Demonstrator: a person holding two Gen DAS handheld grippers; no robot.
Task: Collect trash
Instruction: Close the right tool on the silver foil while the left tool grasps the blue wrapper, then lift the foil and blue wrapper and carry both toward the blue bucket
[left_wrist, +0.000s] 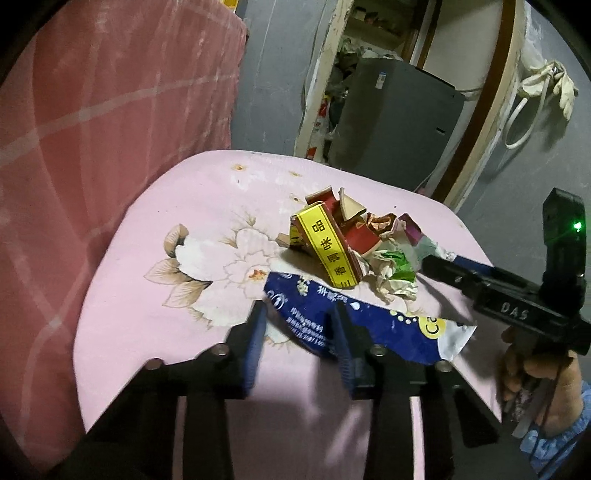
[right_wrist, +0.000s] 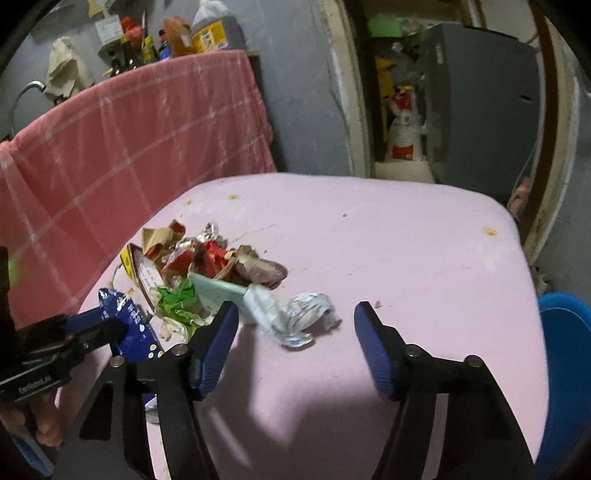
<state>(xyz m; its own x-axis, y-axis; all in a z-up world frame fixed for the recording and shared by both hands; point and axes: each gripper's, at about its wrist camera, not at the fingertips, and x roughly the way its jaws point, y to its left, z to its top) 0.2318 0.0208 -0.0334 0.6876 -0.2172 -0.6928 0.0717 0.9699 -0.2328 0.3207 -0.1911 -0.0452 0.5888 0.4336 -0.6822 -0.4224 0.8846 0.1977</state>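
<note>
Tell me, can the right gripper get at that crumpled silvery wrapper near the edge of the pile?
Probably yes. The right gripper is open, and the crumpled silvery wrapper lies just ahead between its fingers on the pink tabletop, with nothing blocking it.

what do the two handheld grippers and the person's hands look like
Both the left gripper and the right gripper have black angular linkage arms with silver pivot bolts and ribbed dark blue finger pads. The right one carries white "DAS" lettering and a green light. The right hand is bare, with a light blue sleeve.

Left gripper (left_wrist: 297, 314) jaws parted, right gripper (right_wrist: 295, 314) jaws spread wide
</note>
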